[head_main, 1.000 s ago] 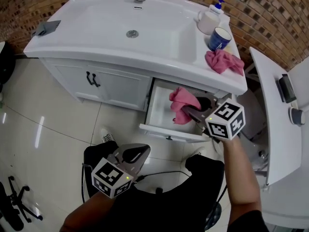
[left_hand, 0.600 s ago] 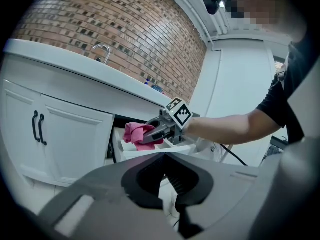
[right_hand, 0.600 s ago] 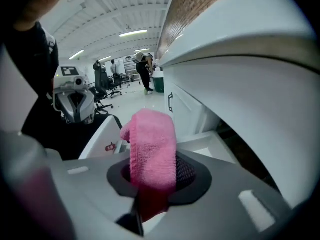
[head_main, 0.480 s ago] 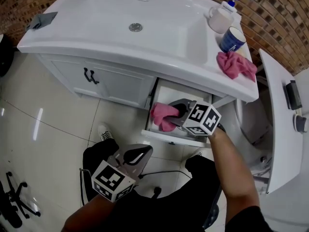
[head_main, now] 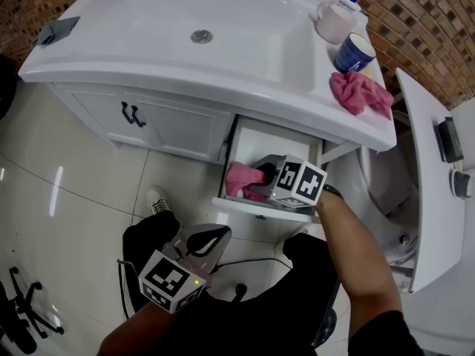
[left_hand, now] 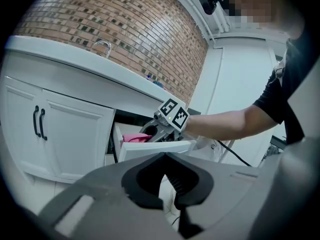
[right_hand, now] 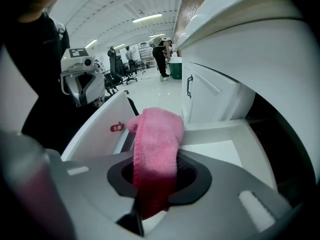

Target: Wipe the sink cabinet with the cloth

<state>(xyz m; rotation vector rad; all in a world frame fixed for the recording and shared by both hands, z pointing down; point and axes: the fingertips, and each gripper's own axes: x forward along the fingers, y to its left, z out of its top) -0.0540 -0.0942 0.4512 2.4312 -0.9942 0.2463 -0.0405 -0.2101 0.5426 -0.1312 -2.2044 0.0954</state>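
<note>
The white sink cabinet [head_main: 178, 124] has its right-hand drawer [head_main: 297, 142] pulled out. Inside the drawer my right gripper [head_main: 261, 178] is shut on a pink cloth [head_main: 242, 179], which lies against the drawer's left part near the front panel. In the right gripper view the pink cloth [right_hand: 156, 154] hangs folded between the jaws above the drawer floor [right_hand: 220, 151]. My left gripper [head_main: 202, 243] stays low over the person's lap, shut and holding nothing. The left gripper view shows the drawer [left_hand: 155, 146] with the cloth [left_hand: 134, 137] in it.
A second pink cloth [head_main: 360, 93], a blue mug [head_main: 352, 53] and a soap bottle [head_main: 335, 19] sit on the counter's right end. A grey item [head_main: 55, 30] lies at the counter's left corner. A white appliance [head_main: 434, 176] stands to the right.
My right gripper has carried the pink cloth leftward and toward the drawer's front. The left gripper has barely moved.
</note>
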